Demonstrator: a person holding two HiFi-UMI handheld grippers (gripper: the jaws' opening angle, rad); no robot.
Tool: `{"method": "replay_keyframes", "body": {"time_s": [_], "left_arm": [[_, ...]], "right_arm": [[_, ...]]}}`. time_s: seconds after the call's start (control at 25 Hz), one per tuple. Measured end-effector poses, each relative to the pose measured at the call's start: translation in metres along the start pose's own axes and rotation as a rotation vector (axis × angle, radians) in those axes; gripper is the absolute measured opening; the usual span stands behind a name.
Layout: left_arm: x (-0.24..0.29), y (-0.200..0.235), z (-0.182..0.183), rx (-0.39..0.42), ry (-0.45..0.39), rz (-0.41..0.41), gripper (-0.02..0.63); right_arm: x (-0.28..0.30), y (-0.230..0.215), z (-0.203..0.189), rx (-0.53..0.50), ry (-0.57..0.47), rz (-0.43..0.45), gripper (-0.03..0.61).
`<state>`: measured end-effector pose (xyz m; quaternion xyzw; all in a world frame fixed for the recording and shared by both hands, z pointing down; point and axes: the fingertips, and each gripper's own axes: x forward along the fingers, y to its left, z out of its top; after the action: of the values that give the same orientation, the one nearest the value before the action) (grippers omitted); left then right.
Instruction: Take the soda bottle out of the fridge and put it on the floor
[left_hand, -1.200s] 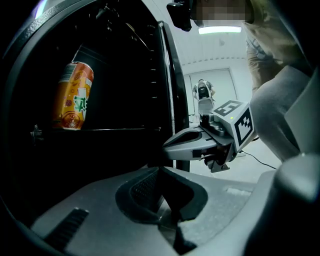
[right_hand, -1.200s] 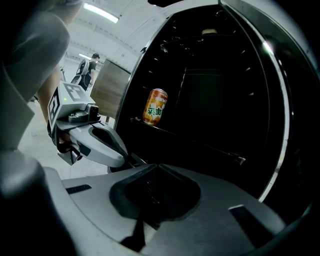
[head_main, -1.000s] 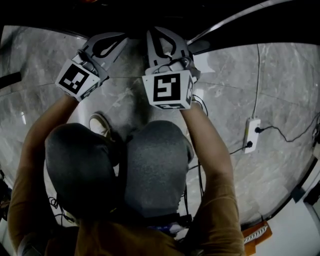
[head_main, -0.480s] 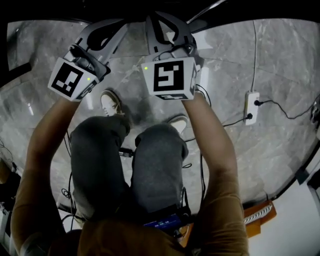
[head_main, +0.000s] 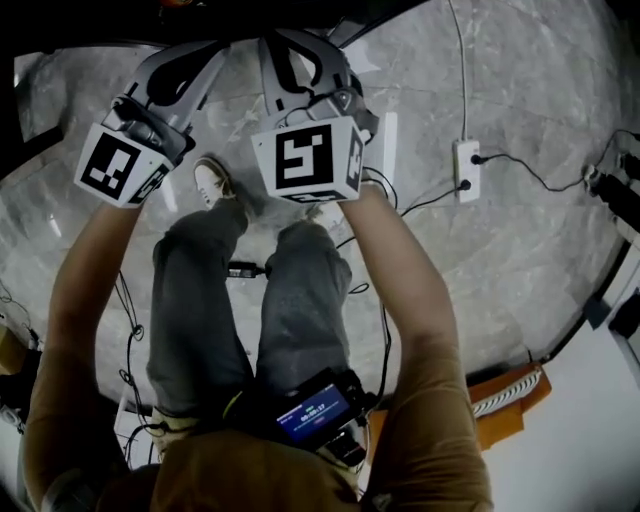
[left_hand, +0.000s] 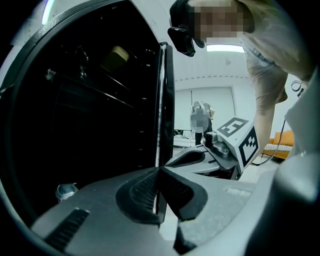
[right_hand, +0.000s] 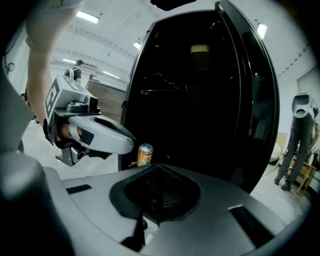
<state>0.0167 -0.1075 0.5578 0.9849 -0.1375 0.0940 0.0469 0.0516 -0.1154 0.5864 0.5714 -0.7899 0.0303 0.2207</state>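
Orange soda bottle, short like a can with a silver top (right_hand: 144, 154), stands beyond the tips of my right gripper (right_hand: 159, 169), well apart from it, at the foot of the tall black fridge (right_hand: 200, 100). Whether it is on the floor or on the fridge bottom, I cannot tell. Both my grippers have the jaws pressed together and hold nothing. In the right gripper view the left gripper (left_hand: 159, 172) hangs just above and left of the bottle. The bottle's long axis is vertical, top up. Below me is the grey marble floor (head_main: 520, 280) with a white power strip (head_main: 465, 165).

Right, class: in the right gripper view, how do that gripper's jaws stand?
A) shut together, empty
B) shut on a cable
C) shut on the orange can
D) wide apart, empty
A: the right gripper has its pads together with nothing between them; the orange can stands apart, farther off by the fridge.
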Motion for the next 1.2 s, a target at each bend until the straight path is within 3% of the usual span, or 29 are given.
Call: {"method": "replay_keyframes", "body": {"time_s": [0.32,0.56,0.96,1.2], "left_arm": [[-0.003,-0.032,0.064,-0.007,0.003,0.012,0.002],[-0.023,-0.04,0.109,0.001,0.025,0.069,0.002],[-0.013,-0.075,0.181,-0.016,0.032,0.102,0.002],[-0.001,-0.083,0.209,-0.009,0.028,0.092,0.002]], "right_arm": [[-0.051,-0.018,0.038,0.03,0.024,-0.009,0.001],[-0.085,-0.013,0.072,0.034,0.034,0.026,0.0],[-0.141,-0.054,0.136,0.006,0.022,0.041,0.002],[-0.161,-0.079,0.148,0.028,0.033,0.011,0.002]]}}
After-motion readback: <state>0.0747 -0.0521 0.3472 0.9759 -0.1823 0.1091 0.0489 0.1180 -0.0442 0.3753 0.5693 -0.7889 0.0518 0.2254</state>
